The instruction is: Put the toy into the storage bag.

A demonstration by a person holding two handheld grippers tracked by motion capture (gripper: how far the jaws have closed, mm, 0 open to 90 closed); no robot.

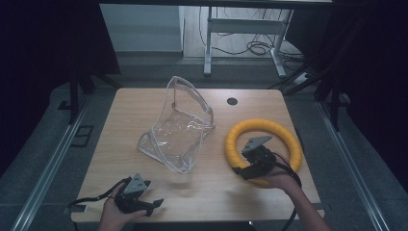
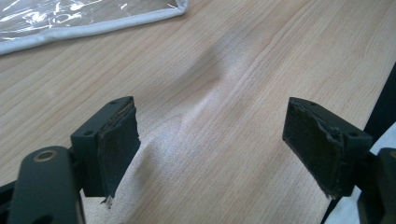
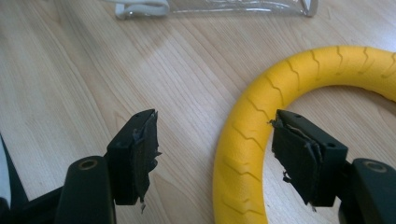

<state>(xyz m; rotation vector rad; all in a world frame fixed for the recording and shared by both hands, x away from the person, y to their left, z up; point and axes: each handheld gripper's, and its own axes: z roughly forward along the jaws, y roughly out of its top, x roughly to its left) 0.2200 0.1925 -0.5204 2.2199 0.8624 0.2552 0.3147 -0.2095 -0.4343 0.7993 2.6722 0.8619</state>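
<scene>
A yellow foam ring (image 1: 263,126) lies flat on the right half of the wooden table (image 1: 130,110). My right gripper (image 1: 246,162) hangs over the ring's near left rim. In the right gripper view it (image 3: 217,129) stands open, its jaws either side of the ring's (image 3: 299,70) rim without touching it. A clear plastic bag (image 1: 179,126) with white edging stands open at the table's middle. My left gripper (image 1: 151,194) is low at the front left edge. In its own view it (image 2: 212,121) is open over bare wood, the bag's edge (image 2: 93,25) ahead.
A dark round cable hole (image 1: 232,101) sits in the tabletop behind the ring. A white desk frame (image 1: 240,29) and loose cables (image 1: 260,47) lie on the floor beyond the table. Bare wood stretches between bag and front edge.
</scene>
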